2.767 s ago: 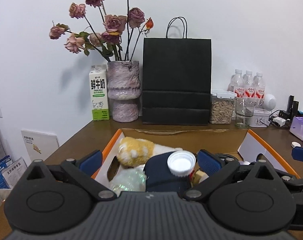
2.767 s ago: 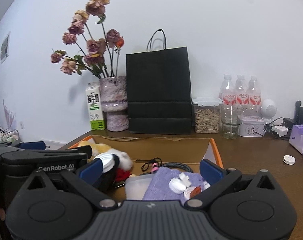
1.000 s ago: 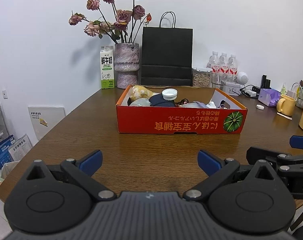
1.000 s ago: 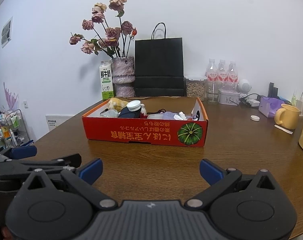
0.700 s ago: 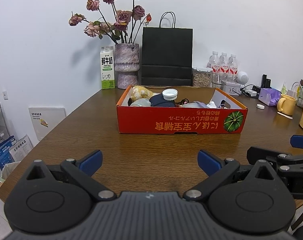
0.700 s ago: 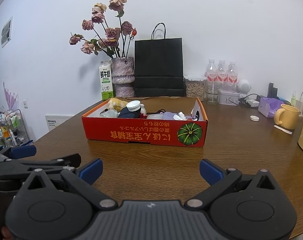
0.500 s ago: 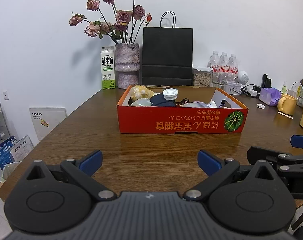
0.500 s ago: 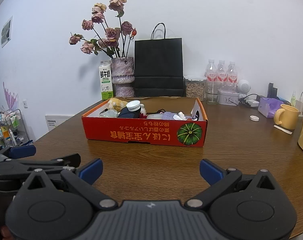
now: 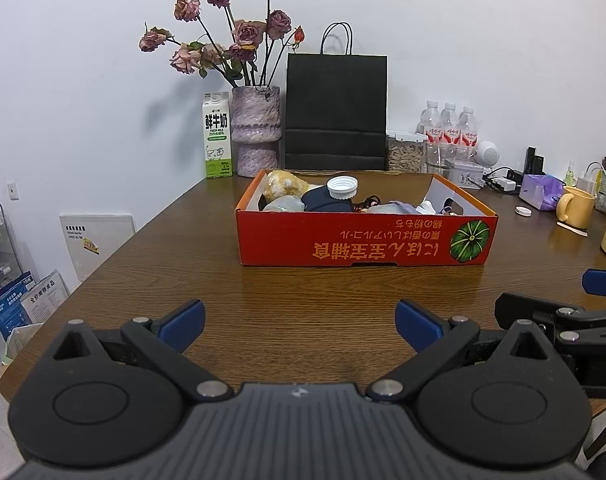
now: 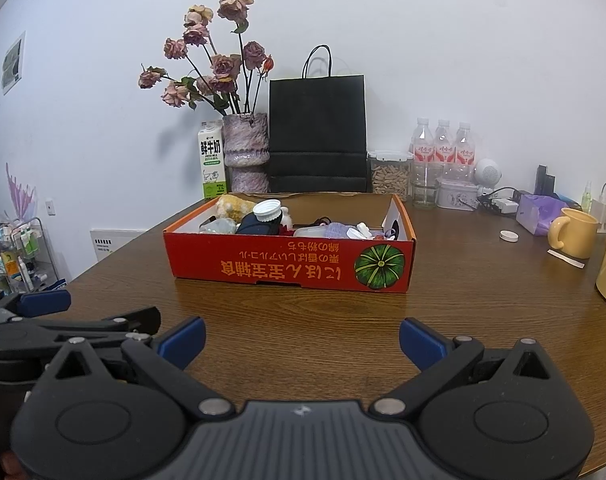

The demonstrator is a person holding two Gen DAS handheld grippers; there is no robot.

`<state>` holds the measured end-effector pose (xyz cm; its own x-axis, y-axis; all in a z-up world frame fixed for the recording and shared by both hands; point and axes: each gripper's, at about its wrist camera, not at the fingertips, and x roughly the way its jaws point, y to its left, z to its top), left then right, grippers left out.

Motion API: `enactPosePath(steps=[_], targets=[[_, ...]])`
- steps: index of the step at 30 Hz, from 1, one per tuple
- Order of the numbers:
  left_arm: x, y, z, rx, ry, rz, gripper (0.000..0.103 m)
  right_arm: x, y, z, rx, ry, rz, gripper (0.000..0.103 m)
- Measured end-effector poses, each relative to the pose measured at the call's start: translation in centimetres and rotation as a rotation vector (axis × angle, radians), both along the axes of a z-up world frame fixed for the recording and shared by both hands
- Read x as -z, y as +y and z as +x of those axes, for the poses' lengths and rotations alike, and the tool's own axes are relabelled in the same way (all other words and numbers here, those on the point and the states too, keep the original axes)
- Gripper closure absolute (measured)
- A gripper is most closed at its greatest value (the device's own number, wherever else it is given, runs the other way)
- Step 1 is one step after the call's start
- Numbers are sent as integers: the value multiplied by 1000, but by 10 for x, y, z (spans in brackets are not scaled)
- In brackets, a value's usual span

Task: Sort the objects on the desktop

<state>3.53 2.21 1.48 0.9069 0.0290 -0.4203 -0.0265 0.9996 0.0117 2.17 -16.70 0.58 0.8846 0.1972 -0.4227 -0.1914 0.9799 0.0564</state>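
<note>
Left gripper: level over the table, jaws wide apart, empty.
Right gripper: beside it, likewise spread, empty.
Red box: ahead, apart from both.

My left gripper hangs with its blue-tipped jaws spread wide over the wooden table, gripping nothing. Ahead sits the red cardboard box (pumpkin print, lettering upside down), holding a yellow plush toy and a white-capped dark bottle. My right gripper shows at the right edge.
</note>
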Motion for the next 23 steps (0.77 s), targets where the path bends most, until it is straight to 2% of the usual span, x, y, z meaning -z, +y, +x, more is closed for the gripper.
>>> enactPosePath(steps=[23], targets=[[-1,2,-2,-3,7,6,0,1,3,0,-2,7,-2,0]])
